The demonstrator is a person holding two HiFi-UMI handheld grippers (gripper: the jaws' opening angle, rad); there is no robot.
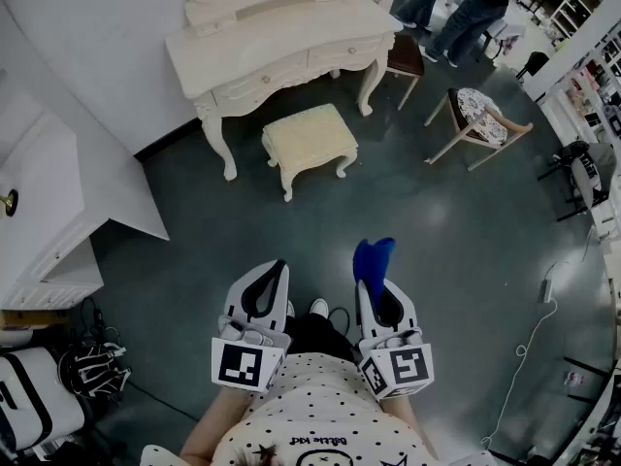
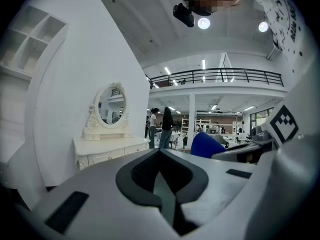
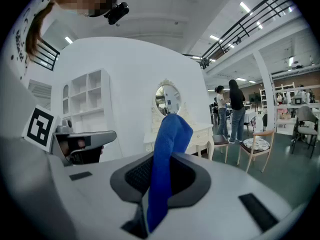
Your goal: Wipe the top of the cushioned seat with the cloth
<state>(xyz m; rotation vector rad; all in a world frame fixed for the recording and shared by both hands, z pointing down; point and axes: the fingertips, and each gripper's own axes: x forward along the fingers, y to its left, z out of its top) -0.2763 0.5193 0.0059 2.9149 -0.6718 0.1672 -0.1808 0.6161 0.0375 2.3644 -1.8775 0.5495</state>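
Right gripper [image 1: 375, 287]: pinches cloth [image 1: 374, 257]; loose top may slip.
Left gripper [image 1: 273, 272]: pressed together, empty.
Cushioned seat [image 1: 309, 136]: twelve o'clock, well apart.

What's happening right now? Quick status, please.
Right gripper shut on blue cloth. Left gripper shut, empty. Cushioned seat ahead, untouched. Nothing seen blocking.

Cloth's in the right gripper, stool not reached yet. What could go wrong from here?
1. The cloth is pinched at one end in the right gripper, the rest loose; rubbing may drag it out or bunch it.
2. The stool stands close to the table; a long stroke may knock the gripper into its front.
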